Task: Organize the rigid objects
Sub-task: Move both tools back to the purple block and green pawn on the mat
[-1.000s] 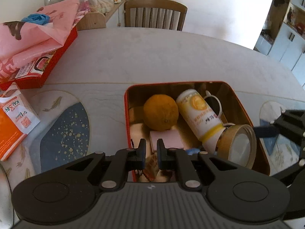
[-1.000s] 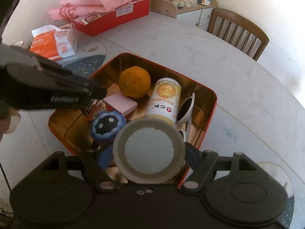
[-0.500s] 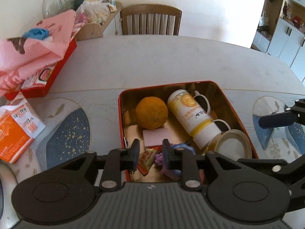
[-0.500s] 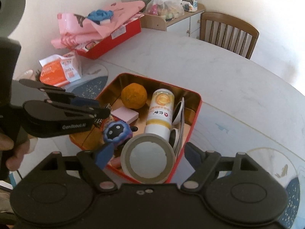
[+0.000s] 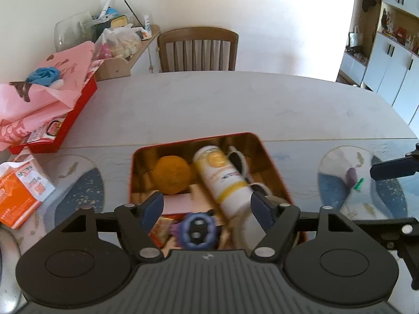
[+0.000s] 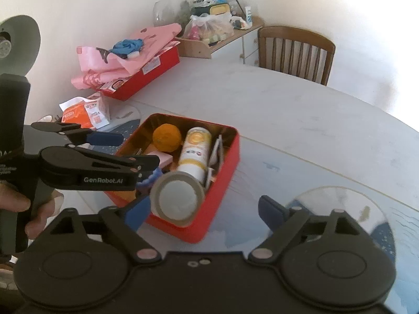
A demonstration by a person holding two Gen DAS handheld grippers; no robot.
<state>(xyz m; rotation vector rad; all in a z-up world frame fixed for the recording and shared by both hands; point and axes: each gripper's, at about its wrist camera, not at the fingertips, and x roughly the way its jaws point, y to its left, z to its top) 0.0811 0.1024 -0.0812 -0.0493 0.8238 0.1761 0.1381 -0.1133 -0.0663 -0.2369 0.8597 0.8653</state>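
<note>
A red tin (image 5: 272,167) with a gold inside holds an orange (image 5: 171,175), a yellow-and-white bottle (image 5: 222,175), a white cup (image 5: 238,159), a pink block (image 5: 178,204), a blue round toy (image 5: 196,231) and a snack packet (image 5: 162,229). A brown-rimmed round can (image 6: 178,198) lies in the corner of the tin (image 6: 227,167) nearest me in the right wrist view. My left gripper (image 5: 207,204) hangs above the tin's near side, jaws opening, gripping nothing. My right gripper (image 6: 204,209) is back from the tin, jaws opening, empty. The left gripper (image 6: 131,150) also shows from the side.
A red box under a pink bag (image 5: 52,110) and an orange packet (image 5: 18,193) sit at the left. Round blue placemats (image 5: 78,191) (image 6: 340,209) flank the tin. A wooden chair (image 5: 197,49) stands behind the table. A hand (image 6: 15,204) holds the left gripper's handle.
Both grippers drew back and up from the tin. The left jaws went from shut to wide. The round can that sat between the right fingers now lies in the tin.
</note>
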